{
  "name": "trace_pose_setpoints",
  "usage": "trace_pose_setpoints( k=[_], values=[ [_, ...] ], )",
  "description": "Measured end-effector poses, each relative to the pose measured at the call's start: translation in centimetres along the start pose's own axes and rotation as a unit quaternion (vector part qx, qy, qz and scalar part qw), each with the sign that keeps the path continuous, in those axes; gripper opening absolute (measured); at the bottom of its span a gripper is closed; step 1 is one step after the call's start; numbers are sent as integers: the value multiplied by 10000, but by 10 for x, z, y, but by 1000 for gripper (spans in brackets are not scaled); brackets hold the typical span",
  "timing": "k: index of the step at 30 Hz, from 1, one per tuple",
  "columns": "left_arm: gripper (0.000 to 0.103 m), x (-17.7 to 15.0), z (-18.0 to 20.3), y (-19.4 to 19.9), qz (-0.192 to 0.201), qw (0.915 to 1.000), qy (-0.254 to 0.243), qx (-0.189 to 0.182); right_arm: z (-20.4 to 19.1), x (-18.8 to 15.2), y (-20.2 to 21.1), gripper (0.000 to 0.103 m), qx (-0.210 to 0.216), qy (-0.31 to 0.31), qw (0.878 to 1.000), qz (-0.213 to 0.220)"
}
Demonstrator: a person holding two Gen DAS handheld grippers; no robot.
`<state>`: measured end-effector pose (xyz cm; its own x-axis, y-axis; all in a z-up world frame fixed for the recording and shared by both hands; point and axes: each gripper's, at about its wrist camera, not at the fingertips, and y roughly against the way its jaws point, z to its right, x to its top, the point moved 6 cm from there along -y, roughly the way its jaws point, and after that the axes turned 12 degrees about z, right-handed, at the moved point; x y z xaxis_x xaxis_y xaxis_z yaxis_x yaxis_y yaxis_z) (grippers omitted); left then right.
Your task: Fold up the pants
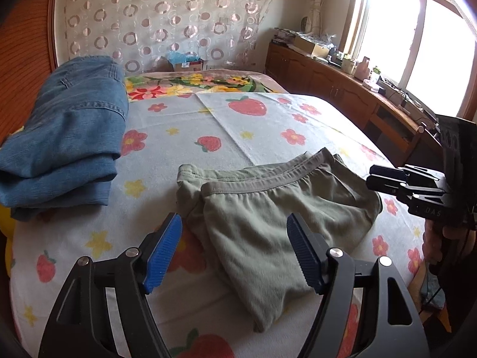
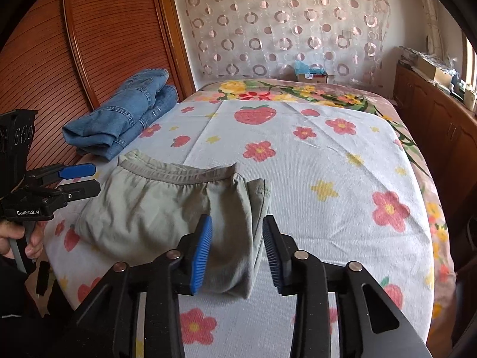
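Your green shorts [image 1: 268, 208] lie folded on the bed's strawberry-print sheet [image 1: 238, 125], waistband away from you. Your left gripper [image 1: 234, 252] hovers over their near edge, jaws spread wide and empty. Your right gripper [image 2: 237, 250] hangs above the folded side, jaws parted, gripping nothing. Folded blue jeans [image 2: 125, 116] rest beside the wooden wardrobe [image 2: 104, 44].

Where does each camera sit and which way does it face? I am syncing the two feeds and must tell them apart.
Left wrist: rides the left tongs, looking along the bed over the green shorts; the right tongs show at right.
Right wrist: rides the right tongs, facing the same way, fingers either side of the shorts' right end; the left tongs and a hand show at left.
Both share the shorts, folded jeans and strawberry sheet.
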<state>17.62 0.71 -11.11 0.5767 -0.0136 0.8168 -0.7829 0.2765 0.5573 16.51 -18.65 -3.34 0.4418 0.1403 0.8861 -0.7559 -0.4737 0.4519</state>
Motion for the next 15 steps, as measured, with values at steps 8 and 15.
trace_pose_setpoints(
  k=[8,15],
  values=[
    [74,-8,-11,-19,-220,9996,67,175,10,4,-29,43,58,-166,9995,-280],
    [74,-16,-20,-28,-374,9989,230,189,10,5,-51,43,2,-184,9985,-525]
  ],
)
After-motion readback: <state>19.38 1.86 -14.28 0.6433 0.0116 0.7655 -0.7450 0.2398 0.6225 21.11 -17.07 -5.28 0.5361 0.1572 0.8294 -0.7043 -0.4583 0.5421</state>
